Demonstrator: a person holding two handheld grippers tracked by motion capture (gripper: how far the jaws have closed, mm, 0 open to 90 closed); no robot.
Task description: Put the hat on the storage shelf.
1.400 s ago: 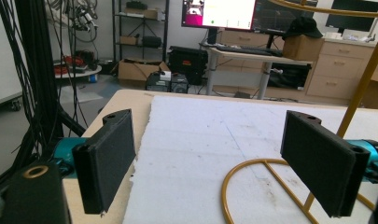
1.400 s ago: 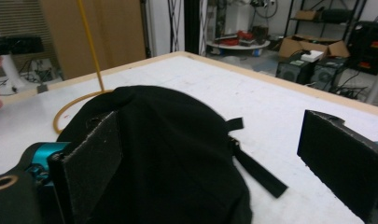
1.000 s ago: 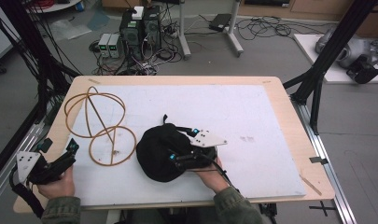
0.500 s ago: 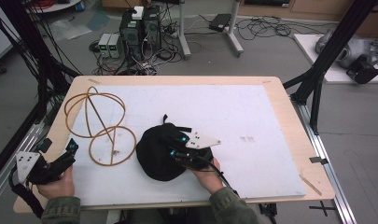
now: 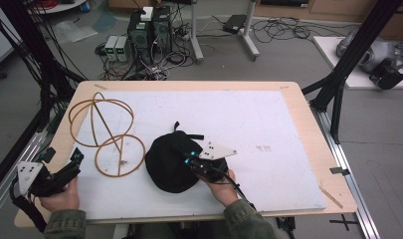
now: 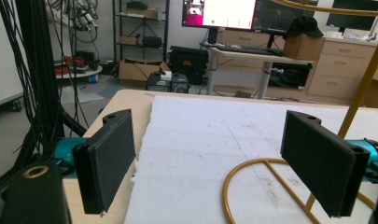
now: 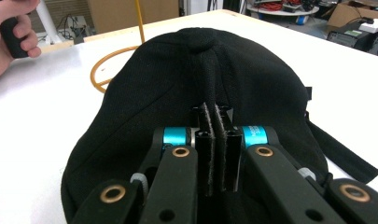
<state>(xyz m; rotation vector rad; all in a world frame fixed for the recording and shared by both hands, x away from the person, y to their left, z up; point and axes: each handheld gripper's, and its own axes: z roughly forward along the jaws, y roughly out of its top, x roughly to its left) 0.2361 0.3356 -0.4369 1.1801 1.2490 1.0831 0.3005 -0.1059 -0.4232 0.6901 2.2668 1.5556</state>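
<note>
Pinched nearly flat together, the right gripper (image 7: 215, 140) has just been closing its jaws, and a raised fold of fabric from the one black cloth cap (image 7: 177, 93) is caught between its pads. That cap (image 5: 171, 162) lies on the white foam-covered table (image 5: 268, 124), near the front edge and a little left of centre. Left gripper (image 6: 214, 158) stands with jaws spread wide, holding nothing, beside the single gold wire stand of looped rings (image 5: 107, 134), which rests just left of the cap.
</note>
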